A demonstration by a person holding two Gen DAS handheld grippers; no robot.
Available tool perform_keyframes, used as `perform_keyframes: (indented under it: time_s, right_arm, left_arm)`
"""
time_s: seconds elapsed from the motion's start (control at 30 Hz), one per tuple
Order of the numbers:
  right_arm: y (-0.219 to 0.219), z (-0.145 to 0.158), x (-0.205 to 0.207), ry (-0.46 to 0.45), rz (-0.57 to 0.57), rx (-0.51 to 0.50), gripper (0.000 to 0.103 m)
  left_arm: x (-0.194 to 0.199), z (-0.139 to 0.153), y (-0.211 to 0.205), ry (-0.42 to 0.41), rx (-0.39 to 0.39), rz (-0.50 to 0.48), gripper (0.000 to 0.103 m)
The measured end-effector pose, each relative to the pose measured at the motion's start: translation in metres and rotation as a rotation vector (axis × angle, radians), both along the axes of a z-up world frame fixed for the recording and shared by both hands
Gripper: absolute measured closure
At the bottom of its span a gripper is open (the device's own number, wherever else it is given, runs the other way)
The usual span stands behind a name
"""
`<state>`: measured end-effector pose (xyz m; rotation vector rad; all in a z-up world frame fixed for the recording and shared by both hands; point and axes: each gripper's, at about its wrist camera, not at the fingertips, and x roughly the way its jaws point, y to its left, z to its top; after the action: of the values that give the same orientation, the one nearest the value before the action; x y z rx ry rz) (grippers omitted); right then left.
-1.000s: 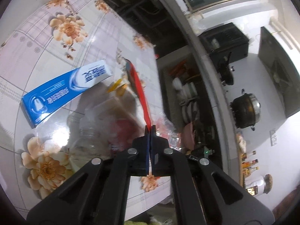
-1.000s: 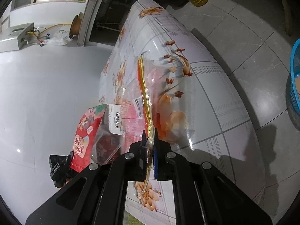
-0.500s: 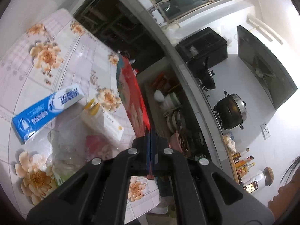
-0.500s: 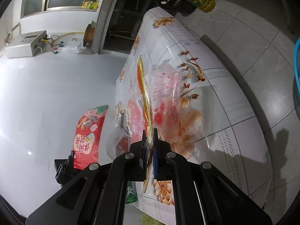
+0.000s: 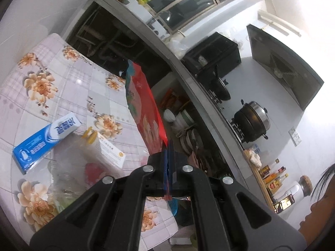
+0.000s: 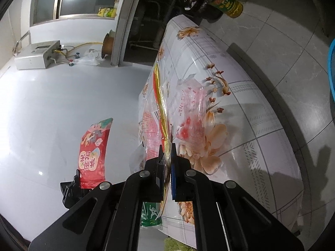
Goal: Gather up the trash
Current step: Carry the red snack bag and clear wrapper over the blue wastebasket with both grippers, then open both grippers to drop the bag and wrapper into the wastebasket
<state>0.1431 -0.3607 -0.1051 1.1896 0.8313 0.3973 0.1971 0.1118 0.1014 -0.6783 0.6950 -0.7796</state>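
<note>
My left gripper (image 5: 167, 146) is shut on a red snack bag (image 5: 144, 104) and holds it upright above the floral table (image 5: 62, 77). The same bag (image 6: 94, 152) and the left gripper (image 6: 72, 190) show at the left of the right wrist view, off the table. My right gripper (image 6: 166, 148) is shut on a clear plastic wrapper with a gold and red strip (image 6: 161, 102), lifted over the table (image 6: 251, 108). On the table lie a blue toothpaste box (image 5: 46, 142), a white carton (image 5: 108, 152) and a clear plastic bottle (image 5: 62, 186).
A kitchen counter with a black pot (image 5: 251, 123) and shelves of dishes (image 5: 184, 129) runs to the right. Oil bottles (image 6: 222, 0) stand on the floor past the table's far end. A blue basket rim (image 6: 331, 69) is at the right edge. A person's face (image 5: 320, 207) is at lower right.
My left gripper has lifted the red snack bag up and away from the table. My right gripper has raised the clear wrapper a little higher.
</note>
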Motion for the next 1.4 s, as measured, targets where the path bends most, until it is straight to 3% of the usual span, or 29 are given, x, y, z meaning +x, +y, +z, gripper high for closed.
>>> perform_keyframes:
  time_s: [0.4, 0.67, 0.8, 0.97, 1.1, 1.3, 1.4]
  right_arm:
    - [-0.041, -0.008, -0.040, -0.015, -0.113, 0.055, 0.098]
    - [-0.101, -0.035, -0.097, 0.006, -0.280, 0.122, 0.098]
    - [-0.137, -0.052, -0.136, 0.059, -0.414, 0.092, 0.098]
    - [-0.178, -0.083, -0.191, 0.220, -0.619, -0.012, 0.098]
    - [-0.196, -0.120, -0.215, 0.317, -0.714, -0.001, 0.098]
    - [-0.211, -0.170, -0.216, 0.398, -0.772, 0.033, 0.098]
    - [-0.217, -0.188, -0.204, 0.423, -0.802, -0.003, 0.097]
  left_arm:
    - [0.009, -0.002, -0.100, 0.006, 0.084, -0.179, 0.103]
    - [0.016, -0.015, -0.215, 0.025, 0.178, -0.346, 0.103]
    - [0.014, -0.032, -0.282, 0.044, 0.252, -0.428, 0.103]
    - [0.001, -0.072, -0.386, 0.052, 0.413, -0.552, 0.103]
    - [-0.009, -0.119, -0.458, 0.088, 0.524, -0.640, 0.103]
    - [-0.019, -0.185, -0.539, 0.122, 0.676, -0.720, 0.103]
    - [-0.017, -0.200, -0.567, 0.108, 0.716, -0.730, 0.103]
